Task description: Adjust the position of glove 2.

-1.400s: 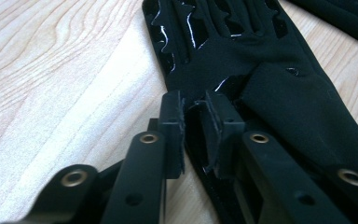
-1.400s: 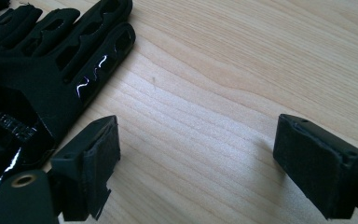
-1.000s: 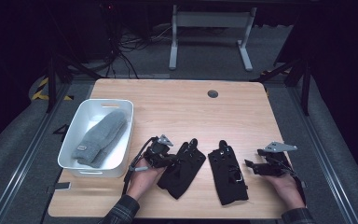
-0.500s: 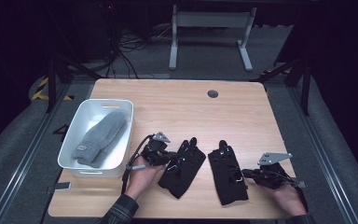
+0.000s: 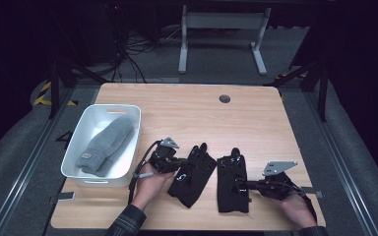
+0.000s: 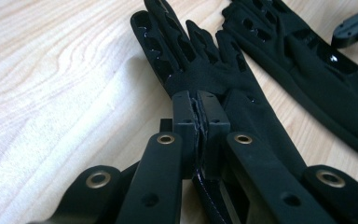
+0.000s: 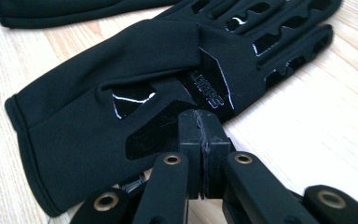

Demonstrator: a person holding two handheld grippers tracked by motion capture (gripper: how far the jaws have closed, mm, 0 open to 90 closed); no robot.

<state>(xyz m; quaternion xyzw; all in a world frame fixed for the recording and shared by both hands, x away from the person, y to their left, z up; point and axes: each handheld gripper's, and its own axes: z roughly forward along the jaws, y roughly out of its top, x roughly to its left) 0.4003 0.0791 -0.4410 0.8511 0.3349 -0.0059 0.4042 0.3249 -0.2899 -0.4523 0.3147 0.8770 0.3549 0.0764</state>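
Observation:
Two black gloves lie side by side, fingers pointing away, on the wooden table near its front edge. My left gripper (image 5: 179,164) (image 6: 199,100) is shut on the near side of the left glove (image 5: 193,174) (image 6: 200,70), with fabric pinched between the jaws. The right glove (image 5: 231,179) (image 7: 135,98) lies flat with a shiny logo patch on it. My right gripper (image 5: 248,186) (image 7: 201,123) is shut at that glove's right edge, its tips on the fabric. The right glove (image 6: 317,60) also lies beyond the left gripper's jaws.
A white bin (image 5: 134,142) stands at the table's left and holds a grey knitted mitten (image 5: 103,145). A round cable hole (image 5: 225,99) sits near the far edge. Bare wood (image 5: 197,118) stretches behind the gloves.
My right gripper came down and moved left from beside the right glove to its edge and shut there. The left gripper stayed on the left glove, barely moving.

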